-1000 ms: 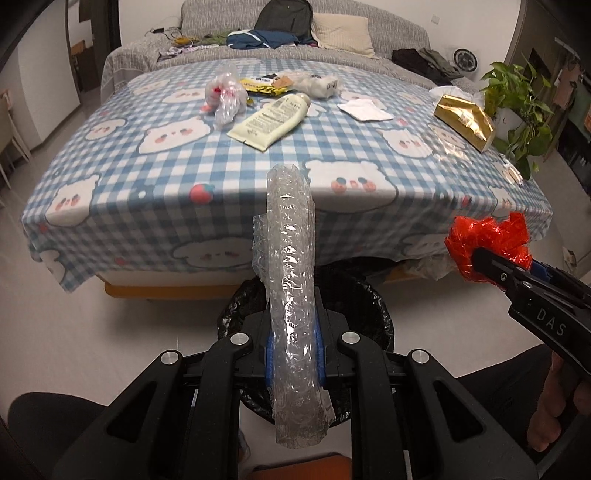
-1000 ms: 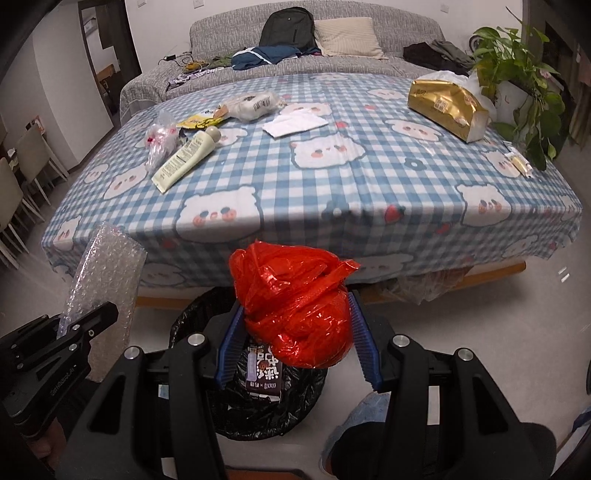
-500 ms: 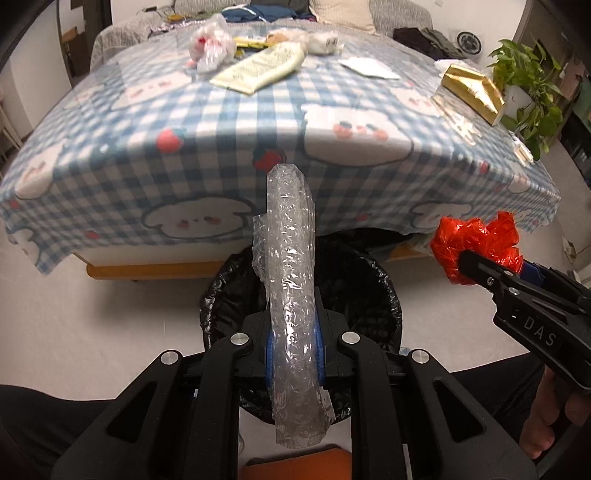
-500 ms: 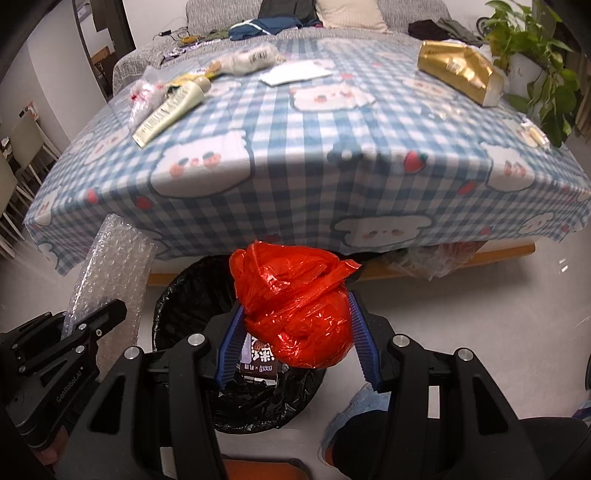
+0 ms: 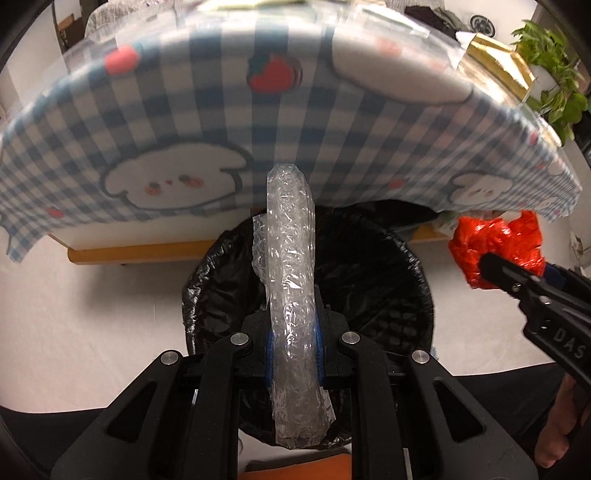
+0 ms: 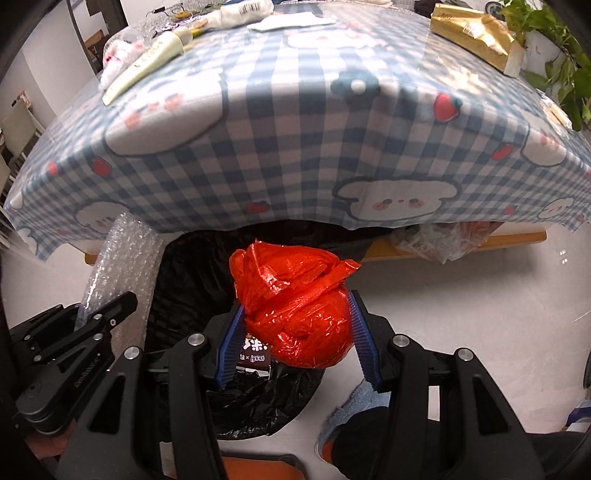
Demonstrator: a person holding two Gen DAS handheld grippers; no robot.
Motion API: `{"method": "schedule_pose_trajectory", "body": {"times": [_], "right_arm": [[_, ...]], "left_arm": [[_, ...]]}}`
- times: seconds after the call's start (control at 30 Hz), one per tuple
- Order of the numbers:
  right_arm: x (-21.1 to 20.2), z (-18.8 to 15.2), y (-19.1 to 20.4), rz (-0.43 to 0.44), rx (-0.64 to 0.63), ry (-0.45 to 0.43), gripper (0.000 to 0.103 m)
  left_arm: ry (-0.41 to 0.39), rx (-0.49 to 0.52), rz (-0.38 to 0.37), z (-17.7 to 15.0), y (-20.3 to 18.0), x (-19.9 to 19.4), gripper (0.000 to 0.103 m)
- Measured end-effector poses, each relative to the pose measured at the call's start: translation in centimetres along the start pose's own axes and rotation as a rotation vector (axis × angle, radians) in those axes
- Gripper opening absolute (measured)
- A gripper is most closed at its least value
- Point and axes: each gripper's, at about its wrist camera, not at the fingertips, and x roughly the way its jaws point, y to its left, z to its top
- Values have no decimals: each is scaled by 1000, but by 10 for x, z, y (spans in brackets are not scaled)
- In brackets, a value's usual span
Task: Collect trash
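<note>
The left gripper is clamped narrowly on a roll of bubble wrap, which stands up between the blue pads and hangs directly above the bin, a round container lined with a black bag. The right gripper is closed about half-way on a crumpled red plastic bag, gripped on both sides; in the right wrist view this bundle sits over the right-hand part of the bin opening, while in the left wrist view it appears just right of the rim.

Inside the bin, a dark printed packet already lies in the liner, so some rubbish is in place.

Neither held item is released; both are judged ready to drop, the bubble wrap more squarely placed than the red bag.

Outstanding work sits on the checked tabletop beyond the bin: a pale tube and a clear wrapper with red marks at the far left, a white wrapped item and a white paper at the far middle, and a gold packet at the far right. Whether all of these count as trash cannot be told.

Assessment: the task is partly done, with several collections left.
</note>
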Motion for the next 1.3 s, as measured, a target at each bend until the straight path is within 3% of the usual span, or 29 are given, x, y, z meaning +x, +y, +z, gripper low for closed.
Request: {"method": "schedule_pose_trajectory", "body": {"times": [0.4,0.73,0.83,0.97,1.3], "right_arm": [[42,-13,-20,-27,12,67,51],[46,-17,-42,-38,54,75,51],[47,-16,-44,-42,54,74,51],[48,-14,-44,-43,50,71,51],[46,-9,-22,-31,24,63,51]], "left_arm": [[59,13,-10,-7,-23,55,15],[85,29,-11,-5,-42,86,17],[72,28,-6,-5,-43,87,21],[61,23,10,-3,-45,89,47],[39,8,62,-4,-18,78,83]]}}
